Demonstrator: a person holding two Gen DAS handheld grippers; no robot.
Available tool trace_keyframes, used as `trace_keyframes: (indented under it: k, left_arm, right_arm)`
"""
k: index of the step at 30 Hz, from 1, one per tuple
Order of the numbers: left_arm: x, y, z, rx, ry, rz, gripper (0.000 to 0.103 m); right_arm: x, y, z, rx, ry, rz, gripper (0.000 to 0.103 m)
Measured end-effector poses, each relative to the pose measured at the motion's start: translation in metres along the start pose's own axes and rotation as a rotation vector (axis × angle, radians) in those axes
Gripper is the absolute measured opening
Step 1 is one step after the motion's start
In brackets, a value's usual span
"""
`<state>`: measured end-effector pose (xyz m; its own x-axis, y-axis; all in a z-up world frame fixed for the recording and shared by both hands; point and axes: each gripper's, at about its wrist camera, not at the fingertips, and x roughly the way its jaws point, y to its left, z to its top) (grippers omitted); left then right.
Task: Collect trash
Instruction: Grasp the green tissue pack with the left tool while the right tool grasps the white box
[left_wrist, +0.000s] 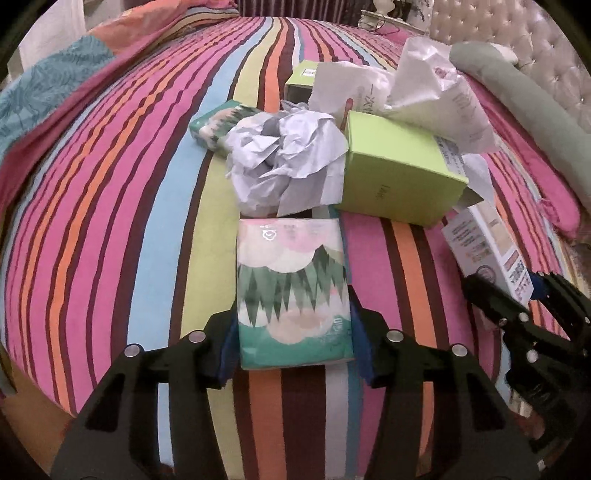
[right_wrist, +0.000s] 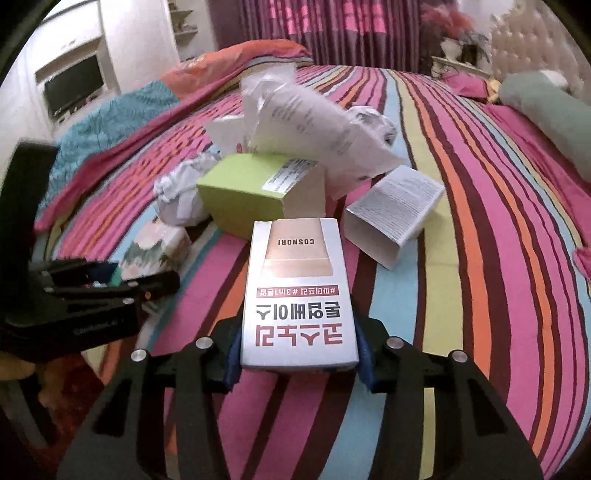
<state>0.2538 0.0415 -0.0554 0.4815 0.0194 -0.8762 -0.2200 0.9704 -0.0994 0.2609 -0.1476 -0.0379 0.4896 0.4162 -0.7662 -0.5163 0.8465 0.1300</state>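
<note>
A green-and-white tissue pack (left_wrist: 293, 291) sits between the blue pads of my left gripper (left_wrist: 293, 343), which is shut on its near end. My right gripper (right_wrist: 297, 354) is shut on a white carton with red lettering (right_wrist: 299, 295); that carton (left_wrist: 484, 251) and gripper (left_wrist: 532, 295) show at the right of the left wrist view. Beyond lie crumpled white paper (left_wrist: 284, 158), a lime-green box (left_wrist: 399, 173), a second tissue pack (left_wrist: 214, 127), a white plastic bag (left_wrist: 436, 96) and a grey printed box (right_wrist: 397, 214). The left gripper (right_wrist: 110, 280) appears at the left of the right wrist view.
All lies on a bed with a bright striped cover (left_wrist: 110, 221). A teal and red quilt (right_wrist: 122, 110) is bunched at the far left. A grey-green bolster (left_wrist: 535, 107) and tufted headboard (left_wrist: 517, 44) stand at the right. A dark screen (right_wrist: 74, 86) hangs on the far wall.
</note>
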Motion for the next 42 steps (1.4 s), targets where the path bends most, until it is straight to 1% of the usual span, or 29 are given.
trace_keyframes:
  k: [3,5,9,12,15,17,22,26,30,34,37,42]
  left_arm:
    - [-0.006,0.005,-0.004,-0.002,0.004,-0.031,0.05]
    - [-0.011,0.006,-0.006,0.003,0.0,-0.045,0.05]
    - [-0.023,0.007,-0.012,0.032,-0.014,-0.061,0.05]
    - [-0.037,0.007,-0.022,0.057,-0.02,-0.078,0.05]
    - [-0.05,0.01,-0.033,0.091,-0.026,-0.095,0.05]
    - [-0.063,0.007,-0.048,0.105,-0.027,-0.11,0.05]
    - [-0.08,0.009,-0.073,0.13,-0.02,-0.149,0.05]
    - [-0.093,0.01,-0.097,0.141,0.001,-0.188,0.05]
    - [-0.104,0.011,-0.122,0.161,0.024,-0.21,0.05]
    - [-0.107,0.013,-0.143,0.194,0.056,-0.199,0.05]
    - [-0.107,0.016,-0.162,0.201,0.089,-0.206,0.05]
    - [-0.105,0.017,-0.186,0.223,0.135,-0.205,0.05]
  right_arm:
    - [-0.009,-0.009,-0.005,0.085,0.019,-0.014,0.046]
    - [-0.016,-0.014,-0.01,0.124,0.016,-0.022,0.046]
    - [-0.03,-0.02,-0.019,0.175,0.022,-0.056,0.046]
    - [-0.042,-0.023,-0.032,0.221,0.035,-0.062,0.046]
    - [-0.054,-0.016,-0.043,0.232,0.036,-0.063,0.046]
    - [-0.06,-0.011,-0.05,0.238,0.039,-0.063,0.046]
    - [-0.08,0.004,-0.067,0.264,0.045,-0.028,0.046]
    - [-0.095,0.019,-0.082,0.27,0.048,-0.002,0.046]
    - [-0.106,0.033,-0.097,0.269,0.067,0.007,0.046]
    - [-0.111,0.042,-0.115,0.279,0.1,0.018,0.046]
    - [-0.111,0.046,-0.128,0.305,0.132,0.031,0.046]
    - [-0.109,0.058,-0.147,0.315,0.187,0.024,0.046]
